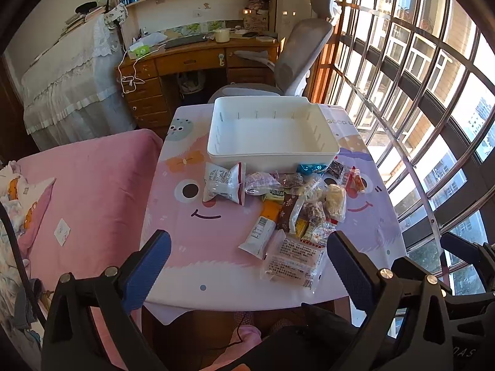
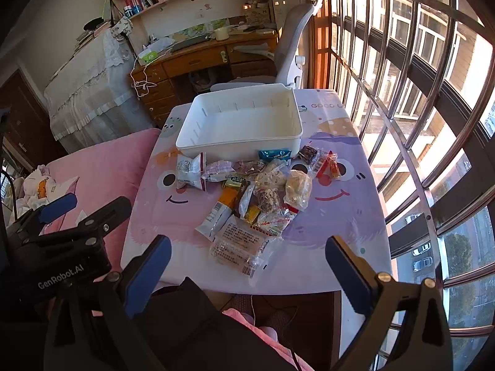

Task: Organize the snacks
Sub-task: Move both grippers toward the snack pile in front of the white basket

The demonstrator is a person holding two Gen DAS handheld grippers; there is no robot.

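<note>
A heap of several wrapped snacks [image 1: 290, 204] [image 2: 256, 198] lies in the middle of a small table with a pink and purple cartoon cloth [image 1: 198, 238] [image 2: 340, 216]. Behind the heap stands a white plastic bin [image 1: 272, 154] [image 2: 238, 151] with nothing in it. A clear flat packet [image 1: 294, 262] [image 2: 238, 247] is the nearest snack. My left gripper [image 1: 247, 266] hovers open above the table's near edge, nothing between its blue pads. My right gripper [image 2: 247, 266] is likewise open and holds nothing. The left gripper [image 2: 58, 210] also shows at the left of the right wrist view.
A pink bed [image 1: 86, 191] [image 2: 102, 167] adjoins the table on the left. A barred window [image 1: 417, 92] [image 2: 417, 92] runs along the right. Behind the table stand a grey office chair [image 1: 297, 61] [image 2: 290, 49] and a wooden desk [image 1: 191, 61] with bookshelves above it.
</note>
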